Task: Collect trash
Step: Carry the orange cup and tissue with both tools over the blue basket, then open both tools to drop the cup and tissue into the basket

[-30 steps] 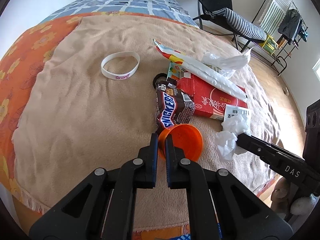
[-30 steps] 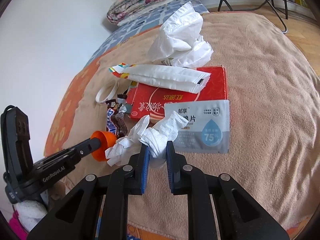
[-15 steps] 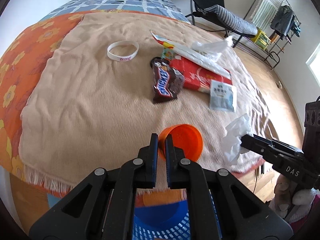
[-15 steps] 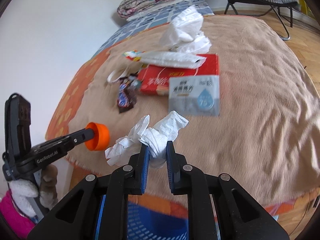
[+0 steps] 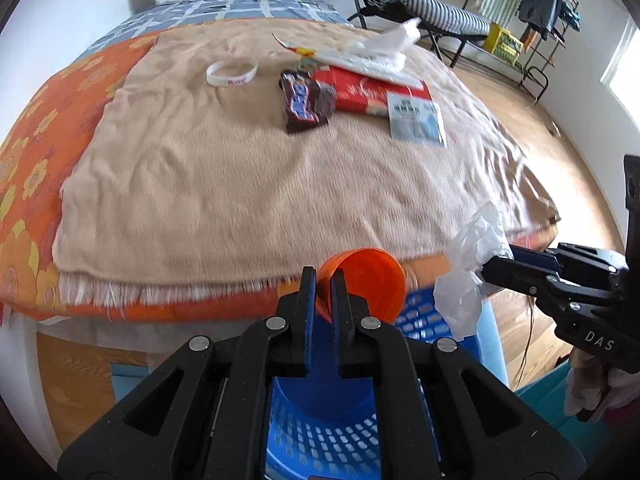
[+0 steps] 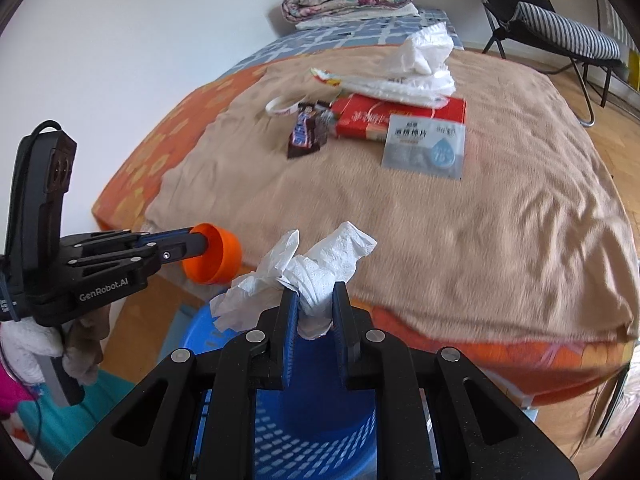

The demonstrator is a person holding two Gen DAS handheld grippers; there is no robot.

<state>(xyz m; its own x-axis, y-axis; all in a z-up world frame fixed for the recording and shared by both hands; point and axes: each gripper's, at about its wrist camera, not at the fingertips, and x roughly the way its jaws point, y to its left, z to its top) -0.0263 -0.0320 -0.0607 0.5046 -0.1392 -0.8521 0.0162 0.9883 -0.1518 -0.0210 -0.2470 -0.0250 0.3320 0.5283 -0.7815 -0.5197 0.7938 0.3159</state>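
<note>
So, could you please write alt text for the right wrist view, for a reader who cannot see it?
The right tool holds a crumpled white tissue above a blue basket beside the bed. At left, the left tool grips an orange cap. A candy bar wrapper, a red box and a wipes packet lie on the tan blanket.

Soft, even daylight fills both wrist views, brightest at a window [image 5: 624, 64] on the right edge of the left view. Shadows are faint. Motion blur smears the beige blanket [image 5: 240, 184] near its front edge and the packet print. Fisheye bending curves the bed's edges, with dark vignetted corners.
</note>
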